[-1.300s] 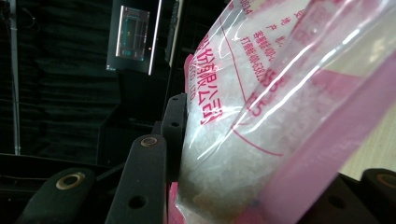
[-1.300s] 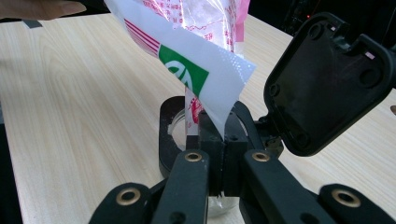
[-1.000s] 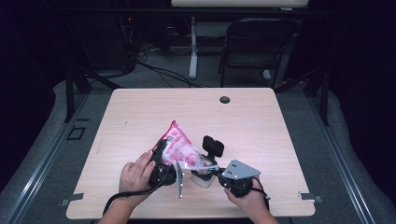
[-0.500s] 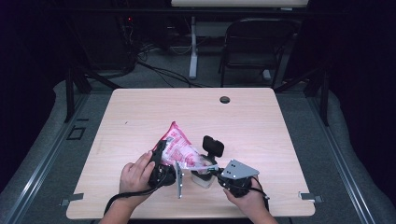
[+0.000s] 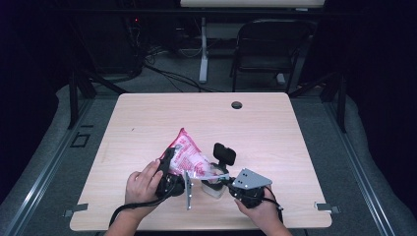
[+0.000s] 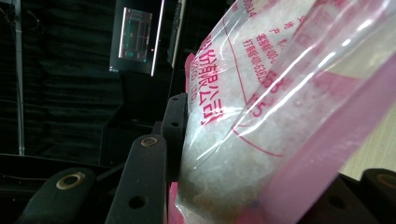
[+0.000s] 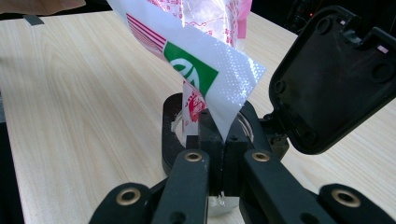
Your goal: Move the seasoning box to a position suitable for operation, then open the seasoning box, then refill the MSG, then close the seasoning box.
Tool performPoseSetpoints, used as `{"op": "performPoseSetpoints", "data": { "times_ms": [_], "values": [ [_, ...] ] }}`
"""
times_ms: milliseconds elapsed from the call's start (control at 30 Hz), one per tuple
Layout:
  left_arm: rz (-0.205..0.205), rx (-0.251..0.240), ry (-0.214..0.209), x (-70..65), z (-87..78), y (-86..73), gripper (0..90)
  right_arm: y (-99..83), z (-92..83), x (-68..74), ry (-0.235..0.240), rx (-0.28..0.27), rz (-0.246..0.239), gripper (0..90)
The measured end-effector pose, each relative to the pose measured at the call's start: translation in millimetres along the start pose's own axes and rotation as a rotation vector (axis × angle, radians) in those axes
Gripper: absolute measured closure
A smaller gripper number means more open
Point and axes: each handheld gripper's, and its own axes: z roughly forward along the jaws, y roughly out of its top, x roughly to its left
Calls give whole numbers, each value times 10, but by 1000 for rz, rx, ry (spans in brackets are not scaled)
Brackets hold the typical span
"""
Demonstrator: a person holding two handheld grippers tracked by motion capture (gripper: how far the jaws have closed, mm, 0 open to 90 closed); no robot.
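We hold the pink bag [image 5: 188,158] tilted, left gripper [image 5: 173,173] clamped on its body, right gripper [image 7: 219,154] pinching the torn corner just over the open-lidded jar [image 7: 173,126], so granules funnel in.

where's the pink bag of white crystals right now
In the high view the pink bag is tilted above the table's near middle, gripped by the left gripper, its lower corner pinched by the right gripper over a black-lidded jar.
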Motion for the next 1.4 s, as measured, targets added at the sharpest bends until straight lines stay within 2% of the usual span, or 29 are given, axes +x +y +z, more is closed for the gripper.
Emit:
{"op": "performPoseSetpoints", "data": {
  "times_ms": [733,1400],
  "values": [
    [15,-6,25,10,-13,32,678,-33,22,2,1,8,-3,900],
    [14,1,24,28,-41,48,678,-51,66,-5,-4,14,7,900]
  ]
}}
